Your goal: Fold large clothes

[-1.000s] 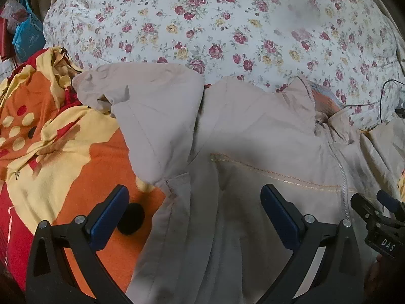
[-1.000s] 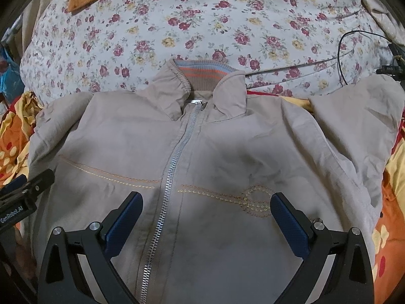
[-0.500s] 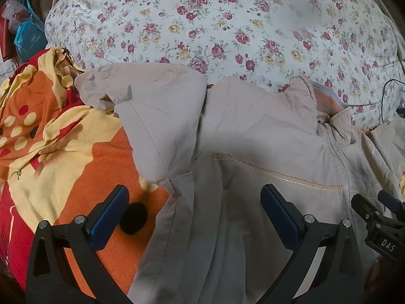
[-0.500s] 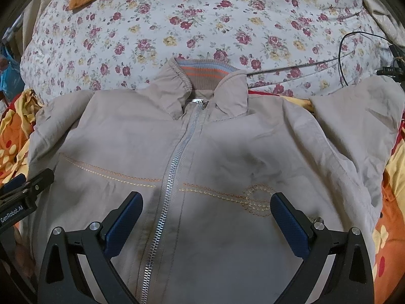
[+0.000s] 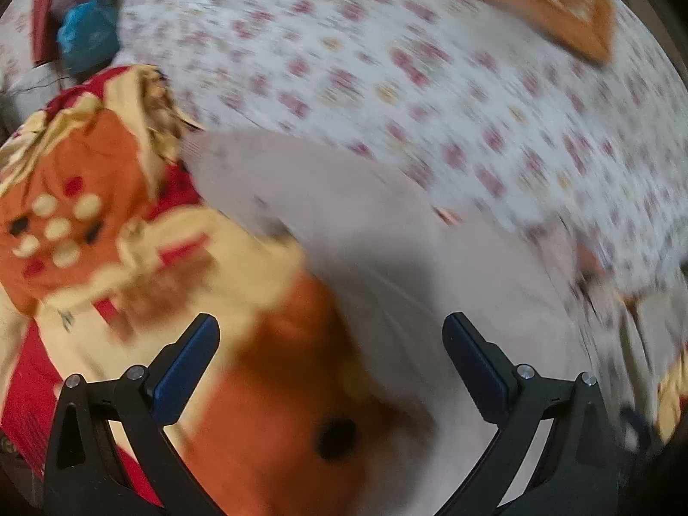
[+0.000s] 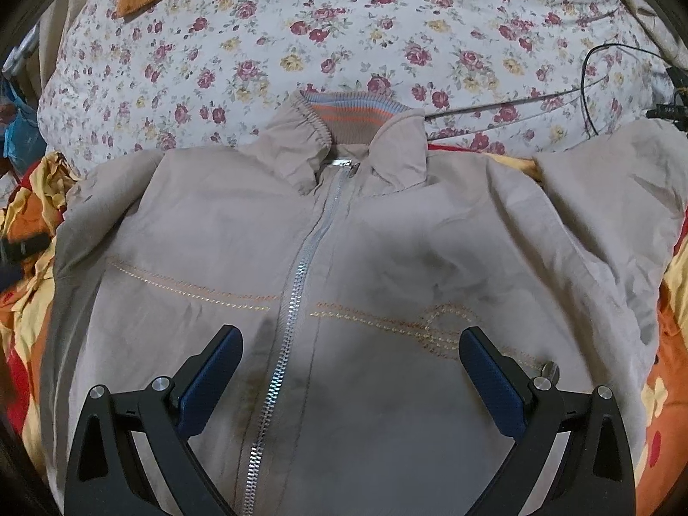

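A beige zip-up jacket [image 6: 387, 232] lies front up on the bed, zipper [image 6: 296, 284] closed, its striped knit collar [image 6: 348, 116] toward the floral cover. My right gripper [image 6: 350, 370] hovers open over the jacket's chest, straddling the zipper, nothing between its fingers. The left wrist view is blurred by motion. There, my left gripper [image 5: 331, 357] is open above the jacket's left sleeve and side [image 5: 387, 258], partly over the orange blanket [image 5: 266, 387]. The jacket's other sleeve [image 6: 610, 215] lies folded at the right.
A white floral bed cover [image 6: 344, 21] fills the far side. An orange, yellow and red blanket [image 5: 86, 215] lies under and left of the jacket. A black cable [image 6: 589, 86] runs at far right. A blue bag [image 5: 86, 38] sits far left.
My left gripper has swung quickly left and outward toward the jacket's sleeve, blurring its view. The right gripper has held almost still over the chest.
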Demonstrator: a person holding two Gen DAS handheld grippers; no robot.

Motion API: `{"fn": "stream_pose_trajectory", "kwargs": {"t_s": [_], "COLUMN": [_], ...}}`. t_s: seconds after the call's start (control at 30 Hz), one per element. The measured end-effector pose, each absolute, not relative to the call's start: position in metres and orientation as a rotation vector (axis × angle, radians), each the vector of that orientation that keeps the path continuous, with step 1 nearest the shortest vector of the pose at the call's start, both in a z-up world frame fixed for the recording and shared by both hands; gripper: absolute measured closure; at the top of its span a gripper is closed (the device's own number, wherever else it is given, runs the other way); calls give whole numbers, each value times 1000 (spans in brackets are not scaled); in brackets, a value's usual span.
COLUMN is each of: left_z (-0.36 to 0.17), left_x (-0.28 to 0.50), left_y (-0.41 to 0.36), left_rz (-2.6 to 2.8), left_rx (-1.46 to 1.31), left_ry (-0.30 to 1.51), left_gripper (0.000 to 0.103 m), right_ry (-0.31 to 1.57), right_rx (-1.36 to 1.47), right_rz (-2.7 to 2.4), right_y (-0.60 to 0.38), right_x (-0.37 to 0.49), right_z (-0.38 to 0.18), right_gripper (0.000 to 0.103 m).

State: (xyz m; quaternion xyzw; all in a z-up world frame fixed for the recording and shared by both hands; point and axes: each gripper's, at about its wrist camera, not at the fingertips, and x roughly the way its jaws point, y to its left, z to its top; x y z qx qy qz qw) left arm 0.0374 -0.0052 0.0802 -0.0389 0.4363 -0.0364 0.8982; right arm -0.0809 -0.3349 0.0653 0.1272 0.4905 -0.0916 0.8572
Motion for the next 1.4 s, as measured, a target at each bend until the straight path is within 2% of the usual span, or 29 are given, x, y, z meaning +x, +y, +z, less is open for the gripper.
{"fn": "stream_pose_trajectory", "kwargs": {"t_s": [0.2,0.23,0.27,0.33,0.6,0.63,0.67,0.7,0.73,0.77,0.87,1.03,1.13,1.23,1.4], "left_z": [61,50,42,27,7,9,10,11,13,19,43,113,160,182,159], "left_x": [116,133,143,158,199,205,209,213,217,215,201,164,125,72,10], "left_y": [63,75,84,97,100,99,96,91,88,81,68,32,-14,-68,-162], "left_rz": [-66,-58,-44,-45,-32,-43,-56,-65,-69,-64,-111,-307,-493,-666,-934], "left_rx": [-284,-323,-364,-458,-498,-493,-484,-460,-440,-402,-379,-364,-325,-250,-184], "left_ry": [937,975,1006,1033,989,979,975,983,988,987,941,838,790,777,895], "left_gripper": [1,9,23,32,32,38,55,66,89,95,102,103,103,103,103], "right_ry": [1049,1056,1060,1070,1100,1100,1099,1098,1098,1098,1084,989,951,941,904], "right_rx": [293,304,311,318,309,310,315,316,316,317,345,454,501,537,480], "right_rz": [-175,-171,-166,-154,-136,-136,-135,-135,-136,-137,-155,-226,-260,-283,-373], "right_y": [-335,-335,-335,-335,-336,-336,-337,-337,-338,-338,-344,-367,-378,-389,-399], "right_x": [-82,-82,-82,-80,-73,-73,-73,-73,-74,-74,-77,-94,-101,-104,-108], "right_z": [64,63,63,61,54,53,54,54,54,55,56,64,70,73,93], "right_gripper": [2,2,2,2,2,2,2,2,2,2,2,2,2,2,2]}}
